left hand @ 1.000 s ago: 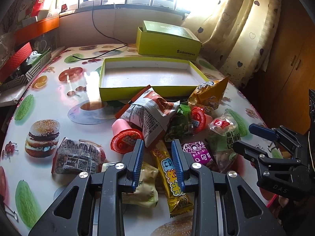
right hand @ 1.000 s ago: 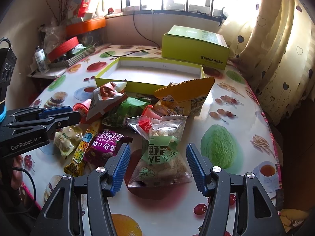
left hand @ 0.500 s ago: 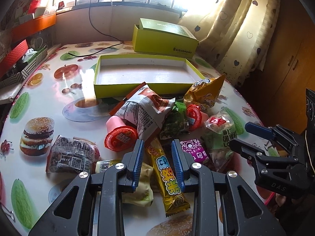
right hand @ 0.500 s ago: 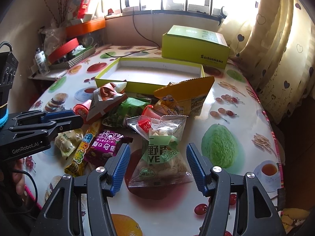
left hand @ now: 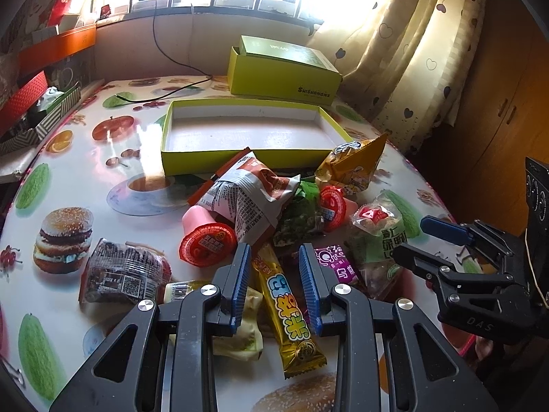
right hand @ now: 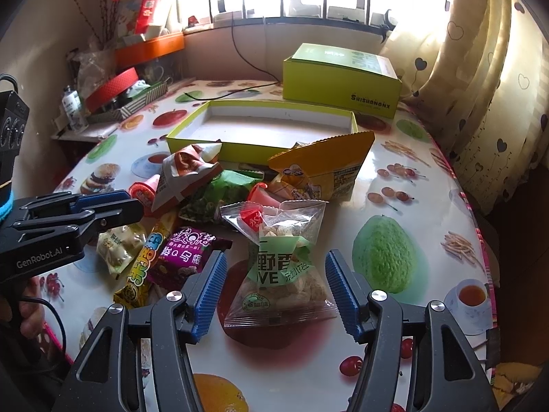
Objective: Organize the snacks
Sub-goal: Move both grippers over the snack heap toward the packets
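Note:
Snack packets lie heaped on the fruit-print table in front of an open yellow-green tray box [left hand: 247, 158] [right hand: 192, 137], whose inside is bare. My left gripper [left hand: 273, 257] [right hand: 116, 207] hovers over the near side of the heap with a narrow gap between its jaws. A gold snack bar [left hand: 284, 305] [right hand: 147, 264] lies on the table below that gap, untouched. My right gripper [right hand: 275, 257] [left hand: 411, 237] stands wide open over a clear bag with a green label [right hand: 281, 267] [left hand: 381, 240], its pads apart from the bag.
A closed green box [left hand: 284, 79] stands behind the tray. In the heap are a white-brown packet [left hand: 247, 199], two red jelly cups [left hand: 207, 243], an orange bag [right hand: 322, 171] and a purple packet [right hand: 185, 254]. A dark packet [left hand: 123, 271] lies apart. Clutter lines the left edge.

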Action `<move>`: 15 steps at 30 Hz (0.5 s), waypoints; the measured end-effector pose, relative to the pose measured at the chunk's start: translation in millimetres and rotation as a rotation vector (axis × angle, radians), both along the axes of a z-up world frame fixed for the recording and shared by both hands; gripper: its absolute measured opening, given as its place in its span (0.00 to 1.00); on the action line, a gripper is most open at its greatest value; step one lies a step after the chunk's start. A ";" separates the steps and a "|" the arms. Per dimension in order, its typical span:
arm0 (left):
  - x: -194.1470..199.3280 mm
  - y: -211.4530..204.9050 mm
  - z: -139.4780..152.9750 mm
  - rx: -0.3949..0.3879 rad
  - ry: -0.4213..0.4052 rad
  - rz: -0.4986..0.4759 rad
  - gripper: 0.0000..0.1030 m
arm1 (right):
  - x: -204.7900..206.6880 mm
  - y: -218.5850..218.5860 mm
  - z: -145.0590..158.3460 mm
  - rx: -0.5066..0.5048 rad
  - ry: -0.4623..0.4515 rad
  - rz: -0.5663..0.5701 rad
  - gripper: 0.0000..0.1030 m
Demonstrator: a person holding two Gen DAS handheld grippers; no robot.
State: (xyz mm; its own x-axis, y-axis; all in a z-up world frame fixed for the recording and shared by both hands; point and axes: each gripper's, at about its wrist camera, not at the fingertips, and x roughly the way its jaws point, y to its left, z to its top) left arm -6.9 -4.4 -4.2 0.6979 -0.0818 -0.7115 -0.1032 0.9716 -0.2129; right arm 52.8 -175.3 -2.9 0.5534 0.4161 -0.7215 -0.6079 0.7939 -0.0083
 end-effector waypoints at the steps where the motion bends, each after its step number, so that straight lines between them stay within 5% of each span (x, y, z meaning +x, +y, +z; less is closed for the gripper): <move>1: -0.1 -0.2 0.0 0.000 0.001 0.000 0.30 | 0.0 0.1 0.1 0.000 0.000 0.000 0.59; 15: 4.4 3.5 -1.1 -0.005 0.010 0.000 0.30 | 7.6 -4.7 3.2 0.040 0.011 -0.011 0.59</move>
State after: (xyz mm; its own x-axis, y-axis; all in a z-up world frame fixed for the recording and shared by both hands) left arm -2.6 -0.9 -5.3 0.6904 -0.0858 -0.7184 -0.1050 0.9705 -0.2168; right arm 60.4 -179.9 0.3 0.5503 0.4384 -0.7106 -0.5987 0.8004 0.0302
